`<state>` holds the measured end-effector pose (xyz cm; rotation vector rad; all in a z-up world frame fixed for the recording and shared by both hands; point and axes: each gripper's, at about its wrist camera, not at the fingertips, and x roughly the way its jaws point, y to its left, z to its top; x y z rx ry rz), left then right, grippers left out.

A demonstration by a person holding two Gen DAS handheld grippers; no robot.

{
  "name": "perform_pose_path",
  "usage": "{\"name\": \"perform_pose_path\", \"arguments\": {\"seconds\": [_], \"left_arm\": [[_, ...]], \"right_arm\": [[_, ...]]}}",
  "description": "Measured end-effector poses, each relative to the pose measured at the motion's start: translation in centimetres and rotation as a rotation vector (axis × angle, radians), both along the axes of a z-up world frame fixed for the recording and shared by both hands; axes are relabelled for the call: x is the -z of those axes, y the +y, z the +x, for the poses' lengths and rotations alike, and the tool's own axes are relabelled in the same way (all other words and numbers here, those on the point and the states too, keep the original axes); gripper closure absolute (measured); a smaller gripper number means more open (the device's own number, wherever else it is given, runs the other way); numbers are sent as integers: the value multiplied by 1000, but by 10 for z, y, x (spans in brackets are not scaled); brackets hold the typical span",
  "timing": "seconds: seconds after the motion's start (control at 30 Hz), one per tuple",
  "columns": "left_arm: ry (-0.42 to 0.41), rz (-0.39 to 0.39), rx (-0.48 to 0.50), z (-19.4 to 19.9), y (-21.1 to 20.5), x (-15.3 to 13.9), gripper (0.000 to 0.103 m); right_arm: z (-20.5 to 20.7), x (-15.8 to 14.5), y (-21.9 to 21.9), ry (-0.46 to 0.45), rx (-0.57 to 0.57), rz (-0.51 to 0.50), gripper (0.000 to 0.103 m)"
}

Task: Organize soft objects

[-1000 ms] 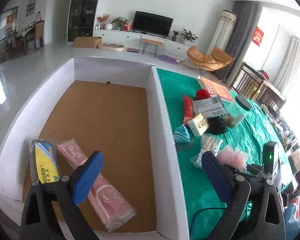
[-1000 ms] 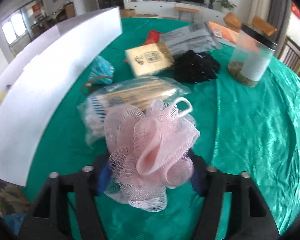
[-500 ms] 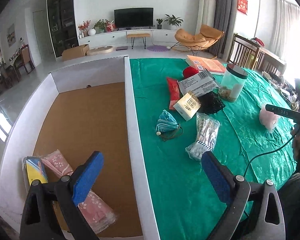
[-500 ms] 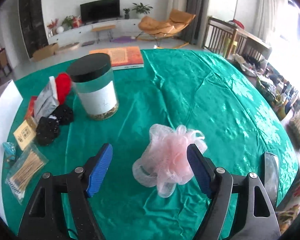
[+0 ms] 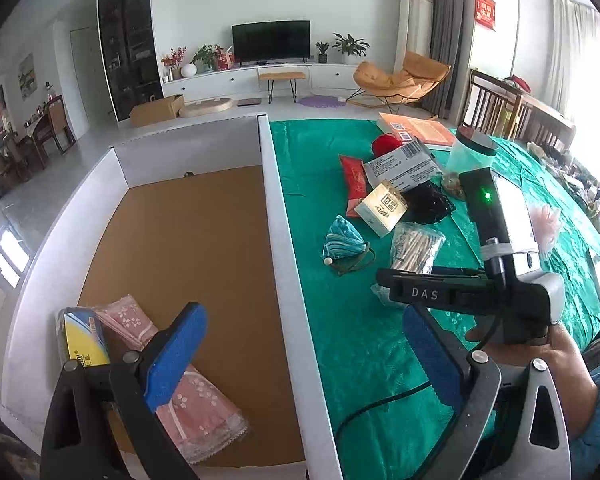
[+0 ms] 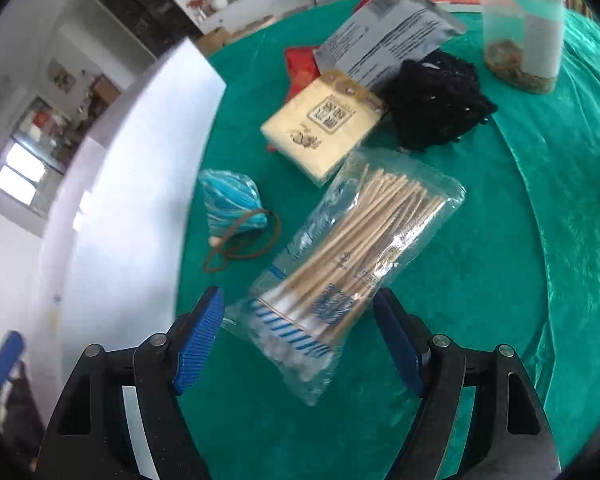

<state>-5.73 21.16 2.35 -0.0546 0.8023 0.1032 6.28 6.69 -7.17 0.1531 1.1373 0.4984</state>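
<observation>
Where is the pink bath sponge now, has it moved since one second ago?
Yes. The pink sponge left the cotton swab bag and lies on the cloth right of the jar.

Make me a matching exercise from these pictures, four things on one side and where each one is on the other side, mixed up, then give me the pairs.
Things
1. swab bag
2. pink packet
3. jar
4. pink pouf

Places
A. inside the box, by the yellow packet
B. on the green cloth, partly hidden behind the right gripper's body
C. between the open fingers of the right gripper
D. upright at the far side of the pile, by the orange book

Pairs: 1-C, 2-A, 3-D, 4-B
</observation>
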Motion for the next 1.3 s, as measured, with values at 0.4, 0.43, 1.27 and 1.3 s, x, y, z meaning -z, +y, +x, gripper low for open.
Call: {"name": "perform_pose_path", "arguments": {"seconds": [0.4, 0.43, 1.27, 1.3], "left_arm": [[0, -111, 207, 19, -75, -5, 5], [5, -127, 222, 25, -84, -3, 5], [144, -9, 199, 131, -148, 125, 0], [144, -8, 200, 131, -148, 124, 0]], "right_arm": [[10, -10, -172, -187, 277, -246, 54], [14, -14, -184, -215, 285, -255, 51], [-55, 17, -213, -261, 316, -336, 14], [-55, 18, -213, -257, 323, -325, 12]]}}
